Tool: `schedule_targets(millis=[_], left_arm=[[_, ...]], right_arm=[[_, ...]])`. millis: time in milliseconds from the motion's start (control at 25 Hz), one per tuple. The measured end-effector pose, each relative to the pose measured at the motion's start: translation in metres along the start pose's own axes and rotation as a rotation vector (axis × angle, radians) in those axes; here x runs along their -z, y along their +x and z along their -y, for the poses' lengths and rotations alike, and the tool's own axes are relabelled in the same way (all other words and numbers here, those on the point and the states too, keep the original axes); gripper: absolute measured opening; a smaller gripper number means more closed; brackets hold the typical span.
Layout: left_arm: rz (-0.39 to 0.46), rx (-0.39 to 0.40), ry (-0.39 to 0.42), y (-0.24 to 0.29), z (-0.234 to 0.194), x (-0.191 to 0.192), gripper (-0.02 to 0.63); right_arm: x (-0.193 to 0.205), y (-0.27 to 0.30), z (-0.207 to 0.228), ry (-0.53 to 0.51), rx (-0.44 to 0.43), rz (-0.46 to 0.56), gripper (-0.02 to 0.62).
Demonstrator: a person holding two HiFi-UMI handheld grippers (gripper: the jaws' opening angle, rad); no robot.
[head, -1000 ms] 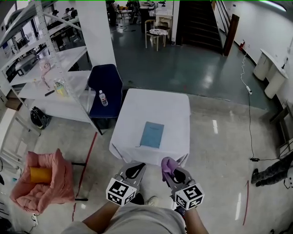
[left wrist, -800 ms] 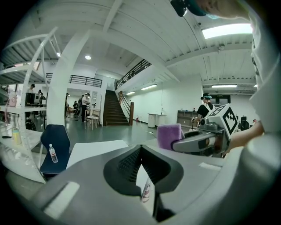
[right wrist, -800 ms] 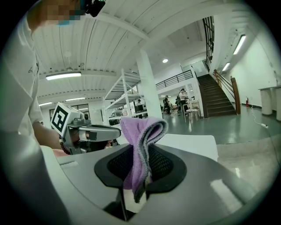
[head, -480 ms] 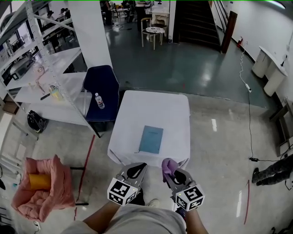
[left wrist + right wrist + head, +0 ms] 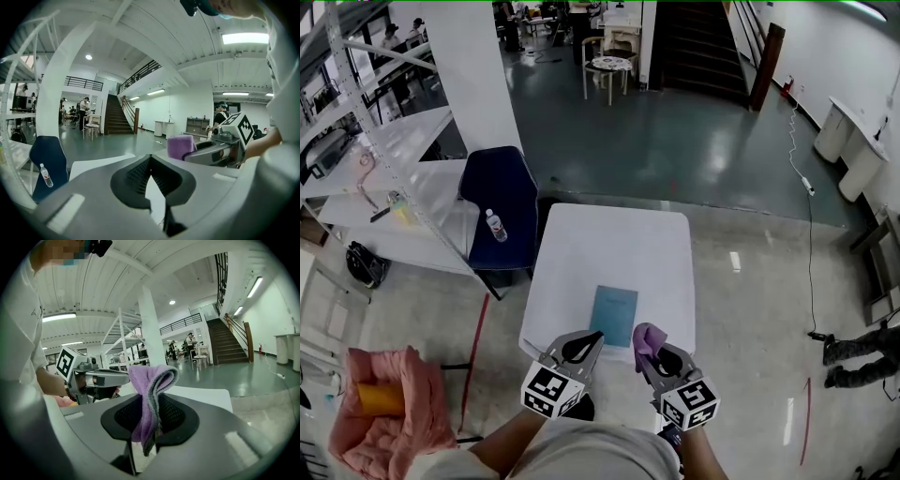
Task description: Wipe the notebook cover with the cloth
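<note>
notebook: teal cover (image 5: 613, 316), flat on the white table (image 5: 581, 244), in the table's near half, close to its near edge and about midway between its sides.
long axis: runs from the table's near edge toward its far edge, barely skewed.
cloth: purple, folded (image 5: 151, 390); its fold stands up above the jaws.
right gripper: (image 5: 651, 351) clamped on the lower part of the cloth.
left gripper: (image 5: 584, 341) jaws closed tip to tip, nothing between them.
positions: both grippers are held at the table's near edge, above its top. left is by the notebook's near left corner, right by its near right corner. neither touches the cover.
key relation: notebook lies ahead of the cloth and a little to its left. both grippers are about equally near.
step (judgement): approach; wiping not yet begun.
next move (judgement): right gripper goes forward, slightly left and down, tipped so the fold meets the cover, then strokes along the long axis. left could pin the near left corner.
risk (judgement): an unpinned notebook may slide on the table.
</note>
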State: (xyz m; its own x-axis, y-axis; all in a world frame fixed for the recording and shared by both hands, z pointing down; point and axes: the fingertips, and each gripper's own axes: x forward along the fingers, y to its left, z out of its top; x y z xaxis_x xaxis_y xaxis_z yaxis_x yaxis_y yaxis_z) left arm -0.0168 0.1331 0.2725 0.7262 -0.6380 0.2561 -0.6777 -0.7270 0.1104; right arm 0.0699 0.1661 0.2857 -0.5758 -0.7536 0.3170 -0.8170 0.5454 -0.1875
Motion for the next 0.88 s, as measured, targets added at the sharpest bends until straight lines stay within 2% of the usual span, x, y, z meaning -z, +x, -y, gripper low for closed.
schedule_targets(millis=[560, 880], left_arm=[[-0.001, 0.044, 0.013, 0.040, -0.094, -0.018, 0.000], [-0.002, 0.054, 0.016, 0.045, -0.124, -0.021, 0.001]], right_arm=[[-0.035, 0.094, 0.028, 0.004, 0.047, 0.013, 0.107], [-0.048, 0.117, 0.028, -0.009, 0.069, 0.021, 0.108]])
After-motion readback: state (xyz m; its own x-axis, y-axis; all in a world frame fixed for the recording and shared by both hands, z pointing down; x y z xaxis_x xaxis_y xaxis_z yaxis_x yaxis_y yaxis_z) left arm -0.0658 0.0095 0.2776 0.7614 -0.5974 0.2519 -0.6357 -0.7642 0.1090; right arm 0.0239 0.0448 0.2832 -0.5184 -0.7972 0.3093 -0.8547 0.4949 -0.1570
